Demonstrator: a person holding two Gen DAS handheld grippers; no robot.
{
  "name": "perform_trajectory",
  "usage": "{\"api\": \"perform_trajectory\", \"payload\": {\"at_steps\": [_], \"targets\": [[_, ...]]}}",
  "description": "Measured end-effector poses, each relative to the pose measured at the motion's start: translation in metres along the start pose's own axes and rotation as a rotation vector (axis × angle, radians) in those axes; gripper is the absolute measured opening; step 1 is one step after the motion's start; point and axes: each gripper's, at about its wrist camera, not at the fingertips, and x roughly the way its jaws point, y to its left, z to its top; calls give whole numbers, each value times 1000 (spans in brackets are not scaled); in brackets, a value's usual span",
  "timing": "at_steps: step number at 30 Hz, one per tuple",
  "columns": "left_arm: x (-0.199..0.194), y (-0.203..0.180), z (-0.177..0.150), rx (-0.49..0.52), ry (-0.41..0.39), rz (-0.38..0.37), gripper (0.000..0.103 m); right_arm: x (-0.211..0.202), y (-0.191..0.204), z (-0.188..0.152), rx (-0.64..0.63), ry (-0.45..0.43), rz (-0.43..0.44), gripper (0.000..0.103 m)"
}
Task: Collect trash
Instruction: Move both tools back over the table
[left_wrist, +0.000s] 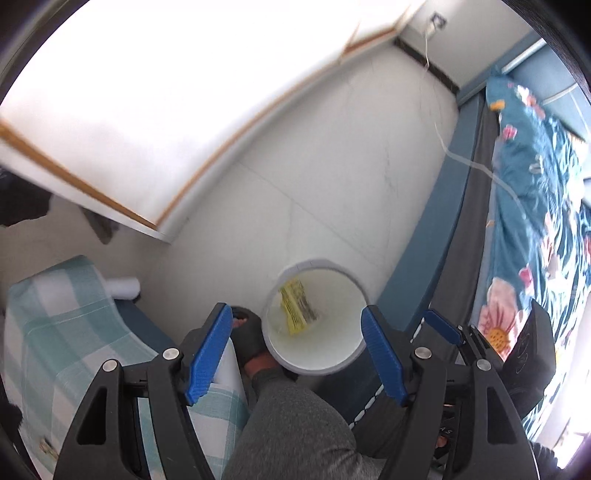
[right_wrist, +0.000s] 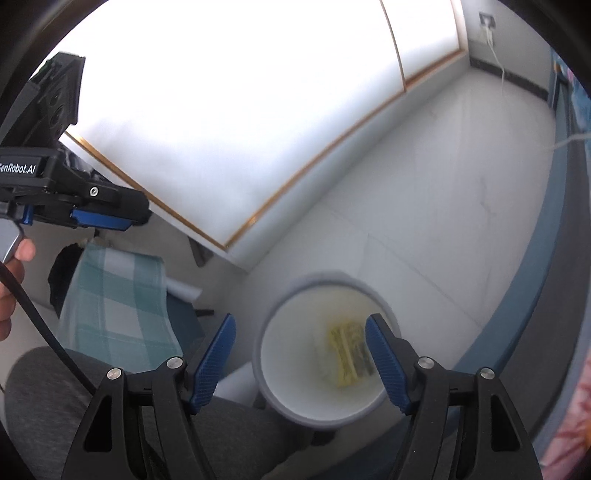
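Both the left gripper (left_wrist: 297, 350) and the right gripper (right_wrist: 300, 360) hung above the white bin (left_wrist: 314, 363) on the floor (left_wrist: 332, 166) beside the bed (left_wrist: 535, 221), fingers spread wide and holding nothing, while a yellow wrapper (left_wrist: 296, 307) lay at the bin's bottom.

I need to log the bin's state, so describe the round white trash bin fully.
The round white plastic trash bin stands upright and open, with no lid, on the pale tiled floor beside the blue bed frame. Its walls look smooth and slightly translucent. At the bottom lies one crumpled yellow printed wrapper. Neither open claw touches it.
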Motion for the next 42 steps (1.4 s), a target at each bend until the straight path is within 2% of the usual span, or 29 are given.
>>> {"api": "perform_trajectory", "payload": {"at_steps": [6,9,19,21,28,30,34,42], "targets": [[-69,24,-34,-107,-250,87,69,-44,27,20,-56,-114,29,75],[-96,40,-58,-179,-361,131,69,-67,53,28,-122,-176,47,78],[-161,91,-150,-385,-634,240,71,-126,151,27,-313,-339,184,83],[-174,96,-169,-425,-682,265,80,-134,174,22,-358,-359,212,84],[-199,127,-230,-546,-812,361,86,-158,240,-7,-496,-429,318,91],[-203,136,-252,-584,-843,401,94,-161,257,-15,-533,-435,350,92],[-204,157,-291,-661,-920,492,99,-157,297,-35,-634,-431,403,92],[-180,192,-347,-784,-932,561,100,-128,352,-82,-747,-334,508,93]]}}
